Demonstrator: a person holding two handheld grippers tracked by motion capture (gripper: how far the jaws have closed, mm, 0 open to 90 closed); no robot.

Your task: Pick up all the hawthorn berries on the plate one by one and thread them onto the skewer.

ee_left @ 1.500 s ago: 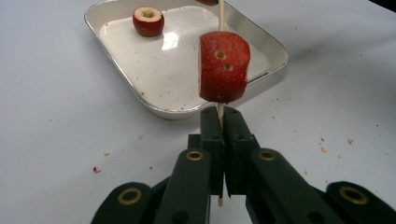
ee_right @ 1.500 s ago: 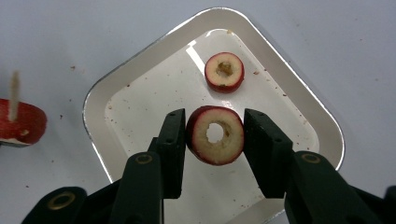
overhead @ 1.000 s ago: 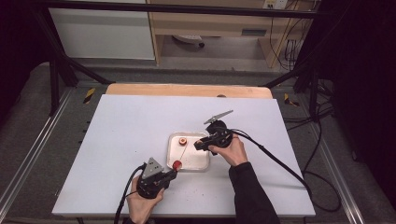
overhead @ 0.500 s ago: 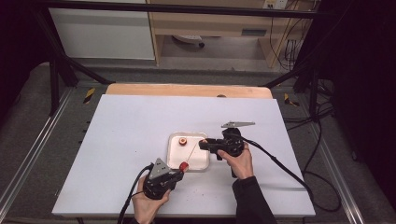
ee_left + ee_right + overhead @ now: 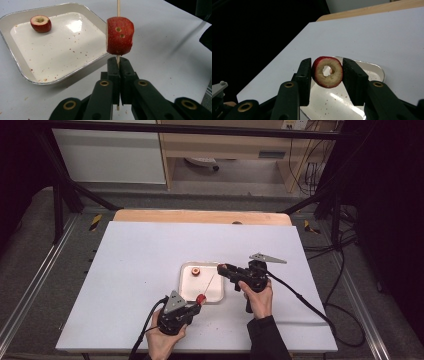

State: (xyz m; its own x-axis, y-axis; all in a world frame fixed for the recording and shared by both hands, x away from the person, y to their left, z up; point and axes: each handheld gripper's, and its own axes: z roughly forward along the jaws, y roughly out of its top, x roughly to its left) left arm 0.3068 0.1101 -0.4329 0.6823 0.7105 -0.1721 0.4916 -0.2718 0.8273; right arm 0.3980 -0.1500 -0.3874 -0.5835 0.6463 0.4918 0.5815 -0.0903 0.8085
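Right gripper view: cored fruit slice (image 5: 327,72) in right claw (image 5: 327,75).

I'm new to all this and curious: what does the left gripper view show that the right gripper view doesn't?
Left gripper view: a wooden skewer clamped in shut jaws, one red fruit piece threaded on it, another fruit piece lying in the tray. Right gripper view: a cored fruit ring gripped between its jaws. Both share the white tray on the white table.

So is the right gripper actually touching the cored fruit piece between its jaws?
Touching. In the right gripper view the right gripper has both jaws pressed against the sides of the cored fruit piece, holding it above the tray.
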